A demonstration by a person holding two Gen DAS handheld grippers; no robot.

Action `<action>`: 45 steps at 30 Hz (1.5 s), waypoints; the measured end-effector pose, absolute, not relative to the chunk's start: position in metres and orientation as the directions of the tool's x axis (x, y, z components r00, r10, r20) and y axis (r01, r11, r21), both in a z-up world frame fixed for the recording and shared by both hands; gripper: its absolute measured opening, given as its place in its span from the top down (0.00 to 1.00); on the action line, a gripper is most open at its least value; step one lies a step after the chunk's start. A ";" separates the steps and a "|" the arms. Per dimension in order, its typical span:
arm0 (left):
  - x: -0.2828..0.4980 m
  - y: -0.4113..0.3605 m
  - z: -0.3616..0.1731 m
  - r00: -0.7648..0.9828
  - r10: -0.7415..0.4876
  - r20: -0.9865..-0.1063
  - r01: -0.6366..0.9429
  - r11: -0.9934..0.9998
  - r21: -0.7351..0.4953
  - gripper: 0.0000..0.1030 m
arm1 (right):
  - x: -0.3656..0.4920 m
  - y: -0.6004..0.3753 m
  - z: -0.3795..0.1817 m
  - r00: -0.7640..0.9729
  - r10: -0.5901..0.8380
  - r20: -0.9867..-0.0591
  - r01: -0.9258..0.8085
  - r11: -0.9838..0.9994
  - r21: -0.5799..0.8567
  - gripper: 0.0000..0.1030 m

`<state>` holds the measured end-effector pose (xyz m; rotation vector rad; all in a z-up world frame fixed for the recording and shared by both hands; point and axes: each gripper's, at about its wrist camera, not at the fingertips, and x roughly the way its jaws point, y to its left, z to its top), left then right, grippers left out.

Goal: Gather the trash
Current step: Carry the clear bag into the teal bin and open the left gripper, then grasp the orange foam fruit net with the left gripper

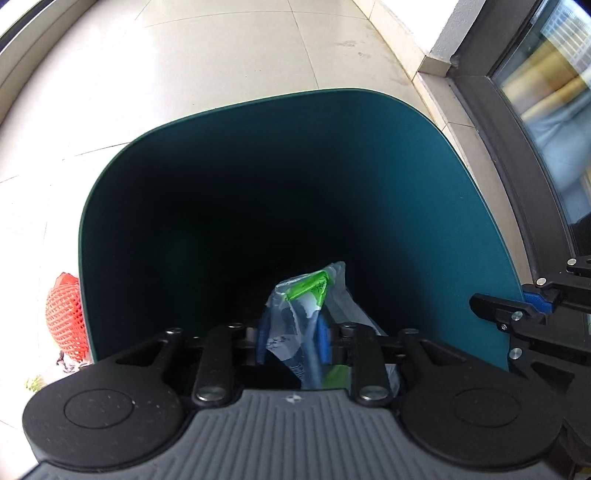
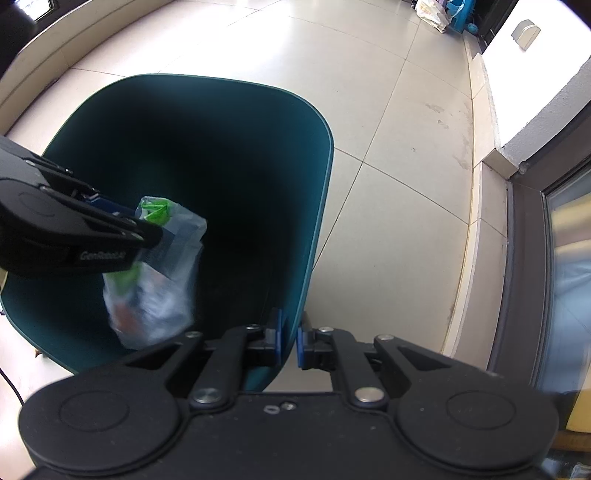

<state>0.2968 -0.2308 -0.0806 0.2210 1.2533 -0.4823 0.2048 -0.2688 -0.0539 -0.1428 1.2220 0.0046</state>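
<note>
— What carries everything here?

— A floor (image 2: 399,122) of large pale, glossy tiles with thin grout lines; some dark smudges near the wall on the right.

— And what stands on it?

— A dark teal bin (image 2: 317,206), open at the top, close to a dark-framed glass door (image 1: 517,155).

— Anything beside the bin?

— On its left, an orange-red mesh bag (image 1: 64,314) lies on the tiles, touching or just beside the bin wall. Far off, near the wall, a pale bag (image 2: 432,11) and something blue, too small to tell.
</note>
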 end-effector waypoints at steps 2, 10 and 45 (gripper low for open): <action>0.295 -0.229 -0.079 0.230 -0.249 -0.941 0.464 0.878 -0.119 0.73 | 0.205 -0.269 -0.054 0.344 -0.074 -0.936 -0.079 0.991 -0.108 0.94; 0.288 -0.207 -0.057 0.278 -0.292 -0.915 0.489 0.863 -0.127 0.41 | 0.206 -0.268 -0.055 0.339 -0.077 -0.938 -0.074 0.991 -0.109 0.94; 0.404 0.037 -0.128 0.364 -0.063 -0.929 0.003 0.998 -0.067 0.20 | 0.216 -0.263 -0.055 0.318 -0.113 -0.941 -0.040 0.990 -0.132 0.93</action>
